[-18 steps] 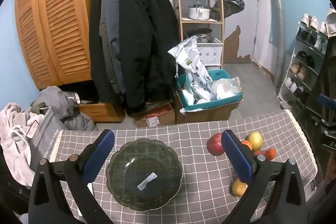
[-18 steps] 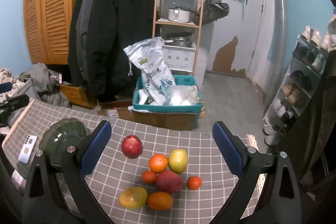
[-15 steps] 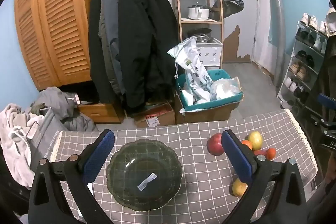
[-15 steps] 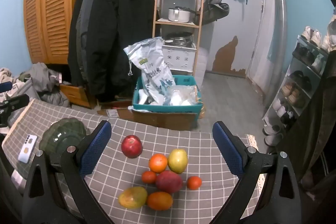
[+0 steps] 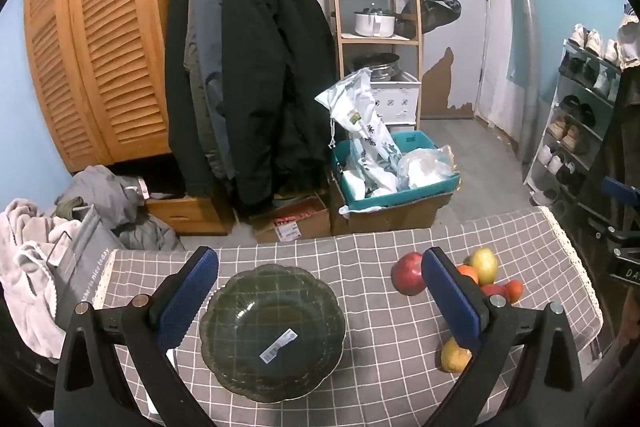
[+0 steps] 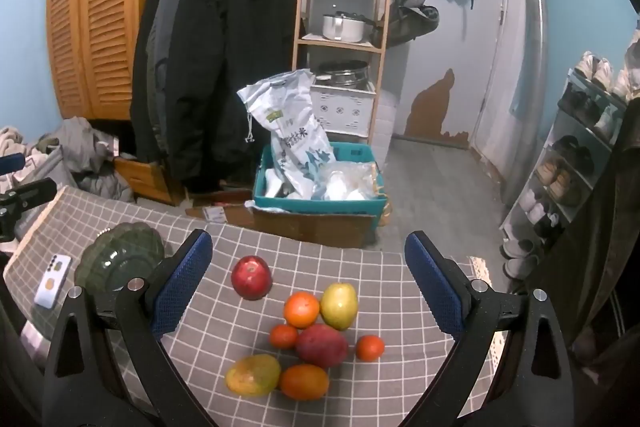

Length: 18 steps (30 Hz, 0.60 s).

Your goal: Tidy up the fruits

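Here the left gripper [image 5: 316, 301] and right gripper [image 6: 306, 283] both gape wide, empty. The dark green scalloped glass bowl [image 5: 273, 331] waits well apart from the piled fruit; grabbing the round red apple [image 6: 252, 277] off-centre could roll it off the checked grey tablecloth [image 6: 360, 267].

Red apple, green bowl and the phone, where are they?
red apple [image 6: 252, 277], right wrist view, middle of its skin.
green bowl [image 5: 236, 375], left wrist view, bare glass near the rim.
phone [image 6: 53, 280], right wrist view, its back.
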### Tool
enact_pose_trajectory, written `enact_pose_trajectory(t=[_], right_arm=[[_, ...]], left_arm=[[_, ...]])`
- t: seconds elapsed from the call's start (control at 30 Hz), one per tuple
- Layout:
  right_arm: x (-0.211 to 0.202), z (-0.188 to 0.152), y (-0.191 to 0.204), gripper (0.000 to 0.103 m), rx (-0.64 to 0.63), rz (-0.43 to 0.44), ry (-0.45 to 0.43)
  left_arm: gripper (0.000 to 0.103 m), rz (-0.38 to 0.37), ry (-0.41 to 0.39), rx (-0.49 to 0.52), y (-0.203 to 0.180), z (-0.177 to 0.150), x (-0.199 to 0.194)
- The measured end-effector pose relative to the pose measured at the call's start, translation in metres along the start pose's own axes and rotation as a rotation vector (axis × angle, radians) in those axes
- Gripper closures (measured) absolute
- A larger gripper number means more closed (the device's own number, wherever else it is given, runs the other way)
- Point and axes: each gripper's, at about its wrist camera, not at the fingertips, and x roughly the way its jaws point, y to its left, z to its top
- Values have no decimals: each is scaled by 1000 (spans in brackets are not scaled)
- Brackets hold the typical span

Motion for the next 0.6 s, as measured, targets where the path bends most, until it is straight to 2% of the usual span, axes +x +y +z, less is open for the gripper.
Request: enact_pose_trajectory(t=[0.6], right_arm=[[2,0,1,8,-3,-1,5]], left_arm=[[1,-4,-3,6,0,0,-1]])
